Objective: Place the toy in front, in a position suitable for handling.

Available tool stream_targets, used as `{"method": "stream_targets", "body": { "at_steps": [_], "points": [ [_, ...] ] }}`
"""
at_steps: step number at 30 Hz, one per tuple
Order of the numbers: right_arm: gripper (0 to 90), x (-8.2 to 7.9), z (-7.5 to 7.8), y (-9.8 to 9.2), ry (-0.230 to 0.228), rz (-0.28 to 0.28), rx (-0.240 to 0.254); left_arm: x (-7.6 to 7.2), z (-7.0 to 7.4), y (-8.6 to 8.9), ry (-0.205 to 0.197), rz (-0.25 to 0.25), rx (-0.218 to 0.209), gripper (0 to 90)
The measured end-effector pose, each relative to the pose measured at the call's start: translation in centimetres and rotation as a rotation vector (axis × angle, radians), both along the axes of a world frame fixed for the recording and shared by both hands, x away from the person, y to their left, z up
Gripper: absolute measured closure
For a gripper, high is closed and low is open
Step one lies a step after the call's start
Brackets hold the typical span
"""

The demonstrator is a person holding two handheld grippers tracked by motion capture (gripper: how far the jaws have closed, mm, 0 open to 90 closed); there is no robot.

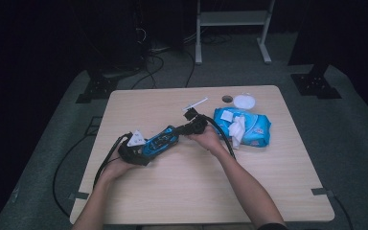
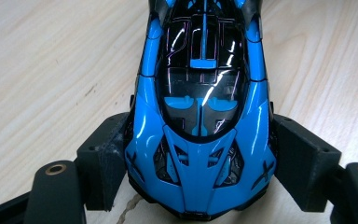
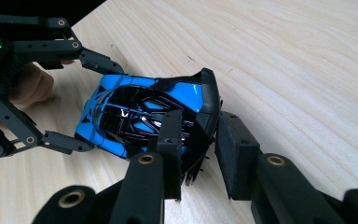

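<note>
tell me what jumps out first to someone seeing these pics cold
A glossy blue toy car at the middle of the wooden table, with the left tool flanking its nose from both sides and the right tool at its black rear wing. To its right lies a blue pack of wipes, one white wipe sticking out of the top.

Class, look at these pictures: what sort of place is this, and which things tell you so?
Probably a lab or studio set up for recording: a lone wooden table ringed by dark curtains, cables on grey floor, and stand bases beside it.
</note>
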State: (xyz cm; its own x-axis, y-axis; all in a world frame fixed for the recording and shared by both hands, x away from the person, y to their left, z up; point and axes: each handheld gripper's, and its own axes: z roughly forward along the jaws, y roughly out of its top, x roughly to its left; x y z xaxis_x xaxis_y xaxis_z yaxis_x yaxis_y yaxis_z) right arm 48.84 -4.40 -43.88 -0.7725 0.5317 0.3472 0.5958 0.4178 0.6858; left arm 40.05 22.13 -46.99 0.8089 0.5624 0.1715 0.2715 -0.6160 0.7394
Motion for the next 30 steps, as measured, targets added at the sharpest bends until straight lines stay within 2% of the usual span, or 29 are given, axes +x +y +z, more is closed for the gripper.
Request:
{"method": "stream_targets", "body": {
  "at_steps": [6, 10, 14, 15, 16, 17, 18, 19, 20, 21, 23, 25, 26, 27, 28, 30],
  "points": [
    [71.6, -0.4, 0.6, -0.3, -0.001, -0.008, -0.009, -0.3, 0.4, -0.2, -0.013, -0.014, 0.001, 25.6],
    [71.7, -0.9, 1.5, -0.7, -0.009, -0.01, -0.002, -0.8, 1.3, -0.6, -0.036, -0.025, -0.003, 25.6],
    [72.0, -2.6, 3.2, -2.3, -0.034, -0.023, -0.012, -1.6, 2.3, -1.7, -0.064, -0.056, -0.003, 25.7],
    [72.0, -2.9, 3.4, -2.6, -0.037, -0.028, -0.009, -2.0, 2.8, -2.3, -0.078, -0.076, 0.009, 25.7],
    [72.0, -2.9, 3.4, -2.6, -0.037, -0.028, -0.009, -2.0, 2.8, -2.3, -0.078, -0.076, 0.009, 25.7],
    [72.0, -3.9, 4.0, -3.8, -0.045, -0.031, 0.002, -2.7, 3.4, -3.2, -0.093, -0.099, 0.007, 25.7],
    [72.0, -3.9, 4.0, -3.8, -0.045, -0.031, 0.002, -2.7, 3.4, -3.2, -0.093, -0.099, 0.007, 25.7],
    [72.0, -4.9, 4.5, -5.1, -0.045, -0.044, 0.01, -3.3, 3.9, -4.3, -0.103, -0.119, 0.003, 25.7],
    [72.0, -4.9, 4.5, -5.1, -0.045, -0.044, 0.01, -3.3, 3.9, -4.3, -0.103, -0.119, 0.003, 25.7],
    [72.0, -6.0, 4.8, -6.5, -0.05, -0.054, 0.011, -3.9, 4.3, -5.5, -0.11, -0.145, 0.01, 25.7],
    [72.0, -7.2, 5.0, -7.9, -0.049, -0.066, 0.018, -4.5, 4.5, -6.7, -0.108, -0.176, 0.019, 25.7],
    [72.0, -8.4, 5.0, -9.4, -0.038, -0.086, 0.025, -5.1, 4.5, -8.0, -0.109, -0.205, 0.024, 25.7],
    [72.0, -8.4, 5.0, -9.4, -0.038, -0.086, 0.025, -5.1, 4.5, -8.0, -0.109, -0.205, 0.024, 25.8],
    [72.1, -9.6, 4.8, -10.9, -0.028, -0.1, 0.029, -5.6, 4.4, -9.3, -0.103, -0.236, 0.037, 25.7],
    [72.1, -9.6, 4.8, -10.9, -0.028, -0.1, 0.029, -5.6, 4.4, -9.3, -0.103, -0.236, 0.037, 25.8],
    [72.8, -10.7, 4.3, -12.5, -0.005, -0.115, 0.052, -6.1, 4.2, -10.5, -0.097, -0.265, 0.044, 25.8]
  ]
}}
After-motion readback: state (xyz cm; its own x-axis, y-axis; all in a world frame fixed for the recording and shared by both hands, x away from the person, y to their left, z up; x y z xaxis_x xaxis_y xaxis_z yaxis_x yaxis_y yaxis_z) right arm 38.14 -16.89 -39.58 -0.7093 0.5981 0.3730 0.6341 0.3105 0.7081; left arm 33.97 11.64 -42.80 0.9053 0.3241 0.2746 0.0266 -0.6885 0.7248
